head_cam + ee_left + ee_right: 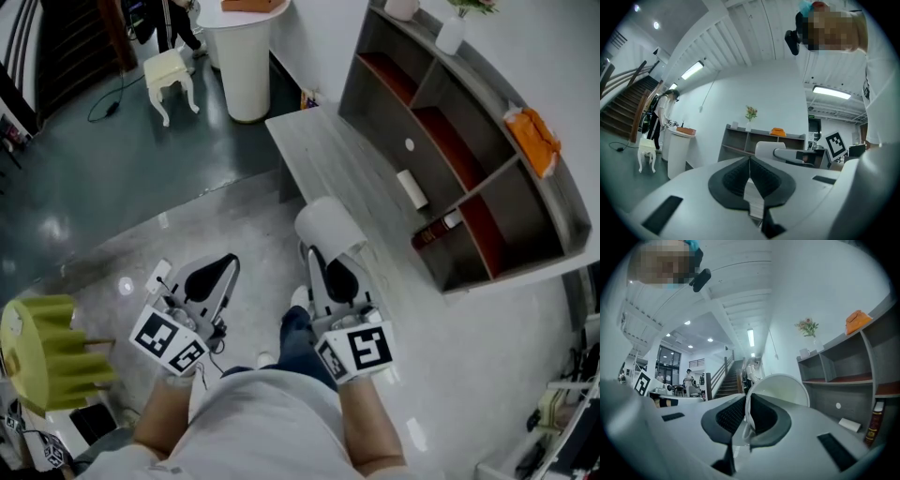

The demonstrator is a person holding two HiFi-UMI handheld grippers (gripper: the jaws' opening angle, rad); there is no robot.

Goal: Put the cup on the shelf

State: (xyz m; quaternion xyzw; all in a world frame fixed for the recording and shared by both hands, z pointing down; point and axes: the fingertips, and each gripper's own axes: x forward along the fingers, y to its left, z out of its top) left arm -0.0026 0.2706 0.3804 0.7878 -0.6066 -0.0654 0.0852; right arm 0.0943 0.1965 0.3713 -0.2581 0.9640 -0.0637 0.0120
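Cup [328, 223] grasped, not yet placed: right gripper [324, 261] jaws pinch its wall at rim, cup in air by near edge of bench [319, 150], apart from shelf [539, 211]. Left gripper [208, 281] jaws together, empty. Left to do, by my read: carry over, set in open compartment, release. Bench grey wood, shelf along its right edge. Glossy floor [141, 187]; white pedestal [246, 66], white stool [171, 80], yellow stool [42, 352].

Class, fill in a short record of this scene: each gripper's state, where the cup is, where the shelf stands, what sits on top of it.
right gripper: shut on the cup rim
left gripper: shut, empty
cup: white, held short of the shelf
shelf: on the grey bench
shelf top: orange cloth, vase
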